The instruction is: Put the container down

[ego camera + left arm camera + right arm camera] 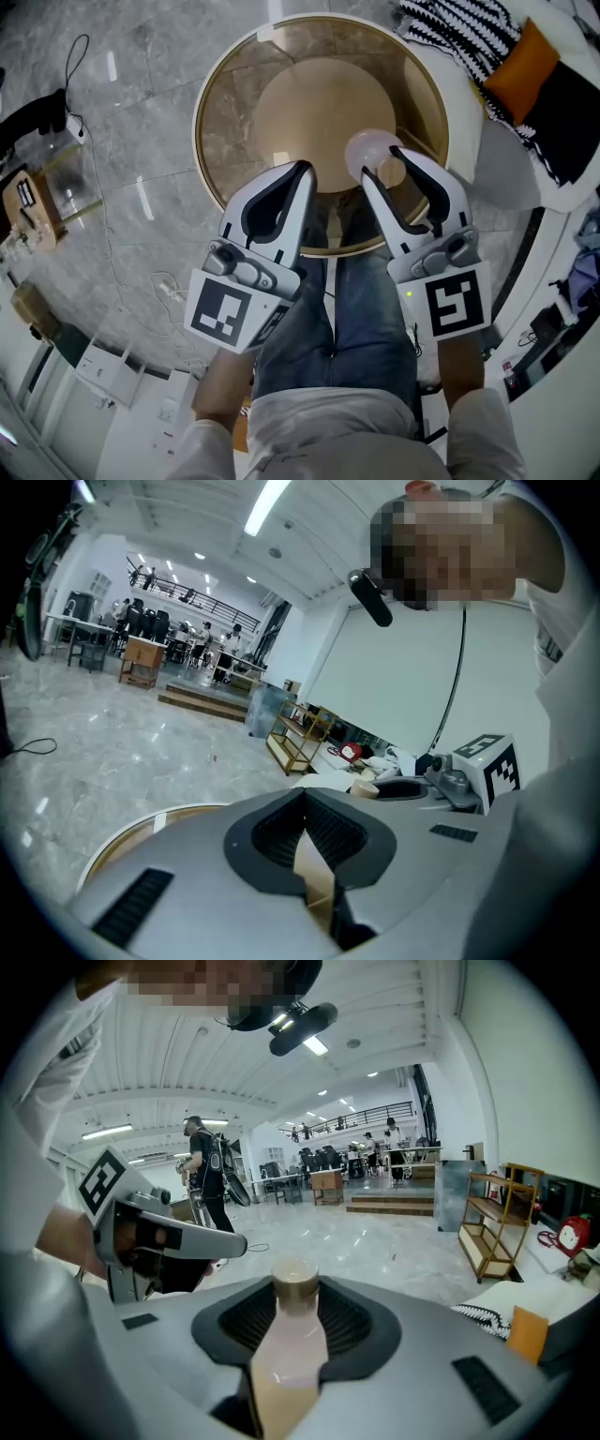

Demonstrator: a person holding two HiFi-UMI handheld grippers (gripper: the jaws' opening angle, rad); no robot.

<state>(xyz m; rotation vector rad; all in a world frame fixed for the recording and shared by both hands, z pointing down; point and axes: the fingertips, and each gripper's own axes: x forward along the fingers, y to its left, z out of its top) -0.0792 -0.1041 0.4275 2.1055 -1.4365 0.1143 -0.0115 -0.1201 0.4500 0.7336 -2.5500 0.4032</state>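
Container (373,155), a pale pink bottle with a tan cap, is pinched upright between the jaws of the right gripper (381,163). Nearest, the person's jeans (361,319) are seen at 6 o'clock. Just beyond them, the left gripper (305,169) is held at 11 o'clock with its jaws pressed together on nothing, and the right gripper at 1 o'clock. Both are seen over the near edge of the round glass table (234,112) at 12 o'clock; whether the container touches the glass cannot be told. Farther off, a marble floor (141,122) is seen at 9 o'clock, and a striped blanket (464,33) and an orange cushion (520,70) at 2 o'clock.
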